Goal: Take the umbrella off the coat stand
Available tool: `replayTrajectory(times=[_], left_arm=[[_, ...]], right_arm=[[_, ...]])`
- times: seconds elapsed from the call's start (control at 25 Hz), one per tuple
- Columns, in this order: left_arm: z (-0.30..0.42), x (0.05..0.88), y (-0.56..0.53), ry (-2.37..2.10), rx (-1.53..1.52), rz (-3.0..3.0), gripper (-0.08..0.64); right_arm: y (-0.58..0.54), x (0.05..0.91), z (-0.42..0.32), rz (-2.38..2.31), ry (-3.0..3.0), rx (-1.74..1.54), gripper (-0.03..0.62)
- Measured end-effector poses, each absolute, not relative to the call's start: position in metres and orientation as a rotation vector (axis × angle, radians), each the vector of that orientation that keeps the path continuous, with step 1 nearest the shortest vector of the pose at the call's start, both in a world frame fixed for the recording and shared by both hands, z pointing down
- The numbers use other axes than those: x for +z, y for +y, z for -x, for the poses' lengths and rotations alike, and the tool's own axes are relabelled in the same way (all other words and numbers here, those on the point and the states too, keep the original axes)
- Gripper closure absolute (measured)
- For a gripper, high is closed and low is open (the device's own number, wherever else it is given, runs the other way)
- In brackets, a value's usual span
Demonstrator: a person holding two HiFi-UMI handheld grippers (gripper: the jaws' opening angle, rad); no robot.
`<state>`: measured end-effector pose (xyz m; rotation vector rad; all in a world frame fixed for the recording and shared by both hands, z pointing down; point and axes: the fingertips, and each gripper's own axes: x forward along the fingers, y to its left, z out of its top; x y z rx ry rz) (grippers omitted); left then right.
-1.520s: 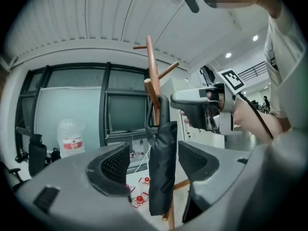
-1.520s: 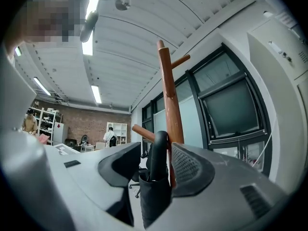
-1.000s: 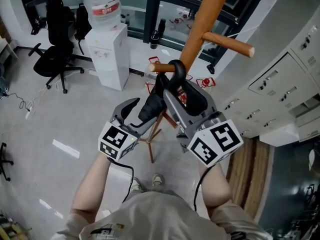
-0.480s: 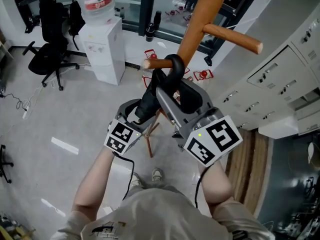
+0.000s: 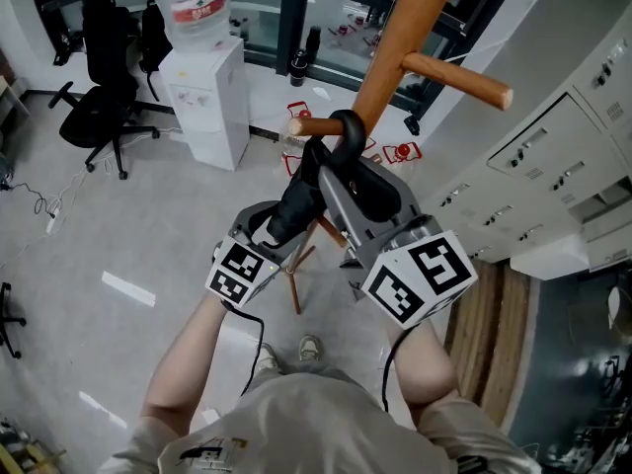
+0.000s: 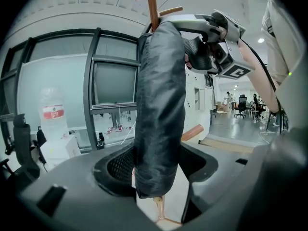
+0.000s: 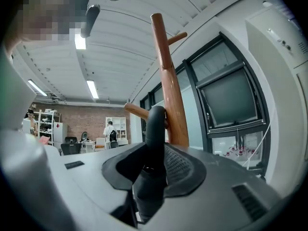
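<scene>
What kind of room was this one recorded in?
Most likely an office or lab workspace: a water dispenser with its bottle, a black swivel office chair and a bank of grey metal lockers stand around the wooden coat stand.

The left gripper [image 5: 285, 219] and right gripper [image 5: 346, 182] were grey with black pads; each bore a white cube of black square markers and a black cable; the short-sleeved shirt [image 5: 296, 431] was beige.
</scene>
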<state>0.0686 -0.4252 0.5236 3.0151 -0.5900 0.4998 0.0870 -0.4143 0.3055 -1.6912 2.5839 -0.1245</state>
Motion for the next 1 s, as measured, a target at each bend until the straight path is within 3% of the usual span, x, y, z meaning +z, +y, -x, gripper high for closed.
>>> replayTrajectory(times=[1.0], left_arm=[[0.019,0.426,-0.405,-0.984,0.546,-3.031,0.282]], right_arm=[[-0.371,0.213,-0.019,1.266,2.659,0.066,0.480]])
